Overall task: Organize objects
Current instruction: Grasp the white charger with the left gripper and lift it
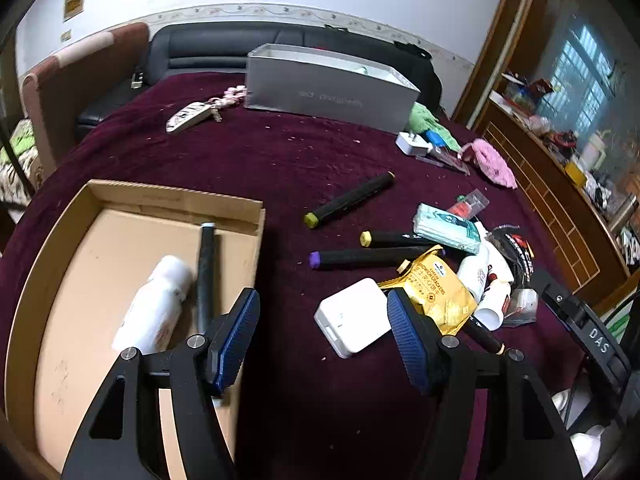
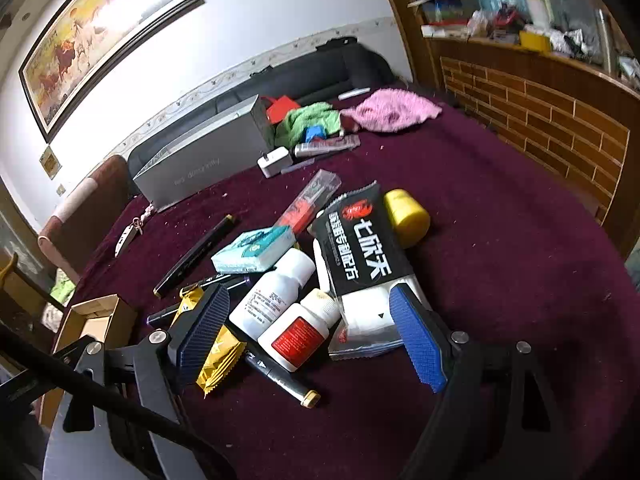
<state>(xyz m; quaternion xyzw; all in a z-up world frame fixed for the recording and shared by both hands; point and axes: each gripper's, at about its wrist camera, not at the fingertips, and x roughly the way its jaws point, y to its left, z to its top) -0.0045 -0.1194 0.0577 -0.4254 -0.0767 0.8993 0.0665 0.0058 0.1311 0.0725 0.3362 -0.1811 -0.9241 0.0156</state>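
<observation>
Marker in box, tip toward wall.

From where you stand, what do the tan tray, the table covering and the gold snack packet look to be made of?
The tan tray looks like corrugated cardboard: matte brown, with fluted cut edges. The table covering seems a plush, velvet-like dark red cloth, its soft nap holding crumbs. The gold snack packet appears to be glossy foil or plastic film, crinkled and reflective.
</observation>
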